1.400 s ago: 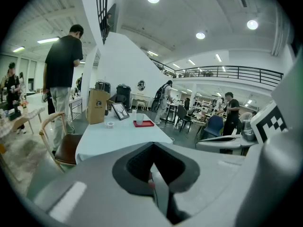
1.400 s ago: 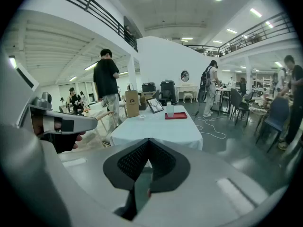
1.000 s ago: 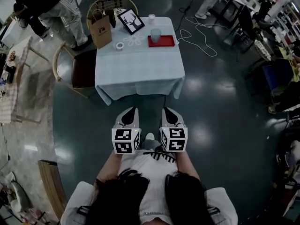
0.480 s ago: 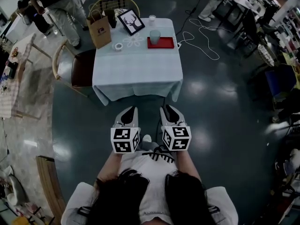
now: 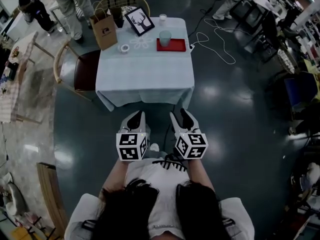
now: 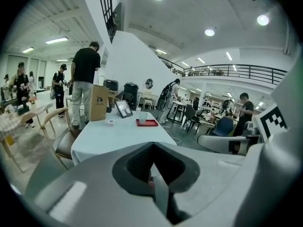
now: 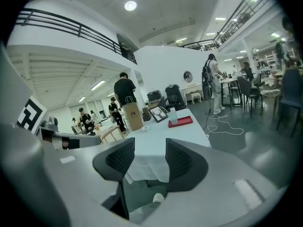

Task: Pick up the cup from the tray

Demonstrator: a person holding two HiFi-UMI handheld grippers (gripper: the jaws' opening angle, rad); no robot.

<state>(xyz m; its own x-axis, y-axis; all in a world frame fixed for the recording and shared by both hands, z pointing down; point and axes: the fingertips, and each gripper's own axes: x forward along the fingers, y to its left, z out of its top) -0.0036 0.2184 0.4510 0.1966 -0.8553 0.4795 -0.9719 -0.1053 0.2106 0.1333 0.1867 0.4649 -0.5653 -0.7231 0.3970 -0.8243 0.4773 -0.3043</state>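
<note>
Cup [image 5: 165,38] sits on the red tray [image 5: 178,45] at the far edge of the table [image 5: 145,74], well ahead of both grippers and out of reach. Left gripper [image 5: 135,117]: jaws together, nothing in them. Right gripper [image 5: 180,116]: jaws have just been opening, now a moderate gap with nothing between.

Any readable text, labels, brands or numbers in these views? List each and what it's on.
No readable text anywhere.
Paper bag: dark logo, print too small to read.
Marker cubes: square patterns only, no letters.
Framed picture: deer drawing, no words.
</note>
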